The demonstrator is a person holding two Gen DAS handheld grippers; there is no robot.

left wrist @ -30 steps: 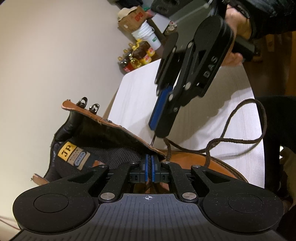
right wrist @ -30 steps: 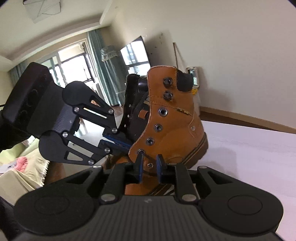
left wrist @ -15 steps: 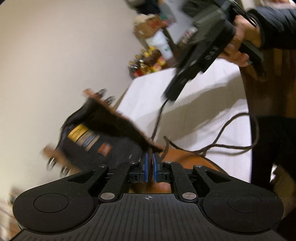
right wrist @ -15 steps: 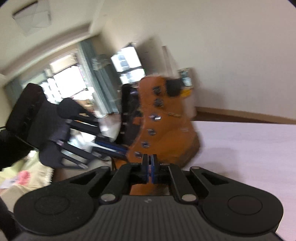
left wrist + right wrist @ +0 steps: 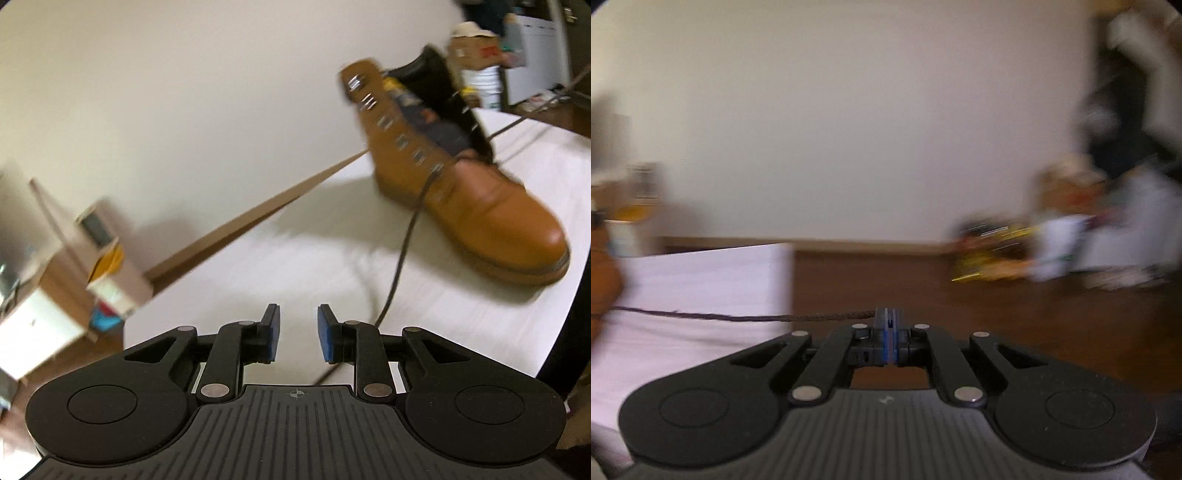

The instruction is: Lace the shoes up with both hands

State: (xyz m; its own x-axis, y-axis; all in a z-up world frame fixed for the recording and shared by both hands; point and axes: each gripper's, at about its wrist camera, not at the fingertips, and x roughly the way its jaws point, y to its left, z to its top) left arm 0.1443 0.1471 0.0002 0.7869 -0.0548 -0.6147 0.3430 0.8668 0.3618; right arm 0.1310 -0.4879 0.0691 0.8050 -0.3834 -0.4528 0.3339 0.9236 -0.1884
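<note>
A tan leather boot [image 5: 480, 199] with metal eyelets and a dark tongue stands on the white table [image 5: 295, 266], up and to the right in the left wrist view. A dark brown lace [image 5: 402, 254] runs from a lower eyelet down past my left gripper [image 5: 298, 332], whose jaws are opening with nothing between them. Another strand leaves the boot toward the upper right. In the right wrist view my right gripper [image 5: 887, 325] is shut on the lace [image 5: 738, 316], which stretches taut leftward to the boot's edge [image 5: 602, 288]. That gripper hangs past the table's corner, over the floor.
The white table's corner [image 5: 783, 258] ends left of the right gripper, with brown floor [image 5: 997, 314] beyond. Boxes [image 5: 110, 277] stand by the wall at the left. A white bucket and cartons [image 5: 480, 66] sit behind the boot. Blurred clutter [image 5: 1052, 243] lies on the floor at the right.
My left gripper let go at the boot's tongue, opened and drew back so the whole boot shows. My right gripper closed on the lace and swung away to the right, pulling it taut.
</note>
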